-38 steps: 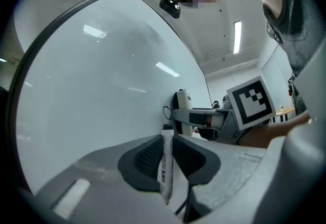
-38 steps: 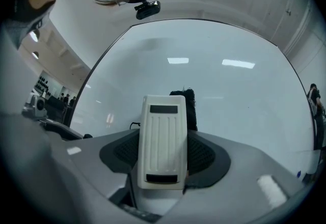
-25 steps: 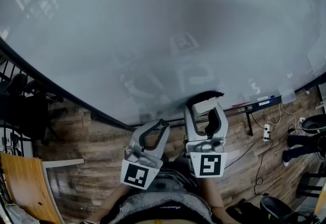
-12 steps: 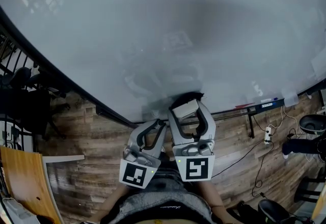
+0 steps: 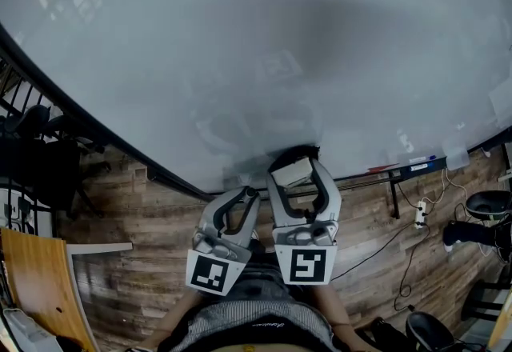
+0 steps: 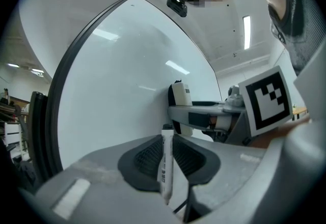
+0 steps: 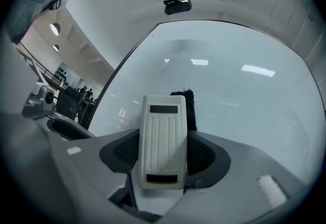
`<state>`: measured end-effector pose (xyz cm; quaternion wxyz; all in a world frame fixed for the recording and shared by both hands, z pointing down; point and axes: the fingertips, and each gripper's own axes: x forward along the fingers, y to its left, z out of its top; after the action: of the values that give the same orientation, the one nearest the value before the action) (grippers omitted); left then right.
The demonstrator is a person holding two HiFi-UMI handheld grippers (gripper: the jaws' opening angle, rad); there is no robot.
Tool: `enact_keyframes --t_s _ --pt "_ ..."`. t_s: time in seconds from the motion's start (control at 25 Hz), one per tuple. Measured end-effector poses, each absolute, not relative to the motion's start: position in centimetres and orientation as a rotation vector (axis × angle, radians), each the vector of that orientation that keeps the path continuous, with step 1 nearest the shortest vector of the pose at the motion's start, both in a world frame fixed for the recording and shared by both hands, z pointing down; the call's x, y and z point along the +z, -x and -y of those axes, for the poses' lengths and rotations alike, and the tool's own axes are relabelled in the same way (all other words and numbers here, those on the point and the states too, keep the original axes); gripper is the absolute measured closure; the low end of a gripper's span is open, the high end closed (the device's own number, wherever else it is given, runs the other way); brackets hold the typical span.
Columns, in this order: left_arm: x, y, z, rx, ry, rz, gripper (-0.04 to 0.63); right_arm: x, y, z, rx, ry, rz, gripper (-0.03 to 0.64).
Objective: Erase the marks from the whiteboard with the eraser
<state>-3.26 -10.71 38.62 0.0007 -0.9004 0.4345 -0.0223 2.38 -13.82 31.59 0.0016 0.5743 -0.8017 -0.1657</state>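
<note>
Right claw (image 7: pixel 163 154): closed on the eraser (image 7: pixel 162 146), one jaw on each long side of it.
Eraser: white ribbed plastic back facing the right gripper's camera, with black felt on the far side. In the head view the felt lies against the whiteboard (image 5: pixel 264 38), just above the board's dark lower frame.
Left claw (image 6: pixel 169 159): closed on a marker (image 6: pixel 166 167), whose thin white barrel is pinched between the dark ribbed pads.
Marker: upright between the jaws, with its dark end pointing away from the camera. It stands near the board; whether it touches cannot be told.
Claws together: side by side low in the head view, left just beside right. The left claw is angled toward the right one and sits slightly lower.
Whiteboard: large and pale grey, filling the upper part of the head view. It carries a broad dark shadow in the middle and faint reflections of the claws just above the eraser.
Board ledge (image 5: pixel 404 160): to the right of the eraser, holding small items too small to identify.
Floor (image 5: pixel 120 262): wooden planks below the board, with a power strip (image 5: pixel 418 210) and cables at the right.
Left edge: a dark chair (image 5: pixel 36 154) and a wooden panel (image 5: pixel 36 286).
</note>
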Motion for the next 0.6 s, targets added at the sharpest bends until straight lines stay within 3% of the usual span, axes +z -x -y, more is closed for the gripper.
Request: enact_keyframes --t_s 0.32,0.6 --pt "38.6 1.8 11.3 -0.071 2.844 -1.331 0.525 31.9 -9.2 14.7 -0.454 -1.968 2.397 0.359" --pt "39.0 1.0 11.6 -0.084 2.876 -1.316 0.525 31.8 -9.9 14.8 -0.431 -2.020 2.394 0.357"
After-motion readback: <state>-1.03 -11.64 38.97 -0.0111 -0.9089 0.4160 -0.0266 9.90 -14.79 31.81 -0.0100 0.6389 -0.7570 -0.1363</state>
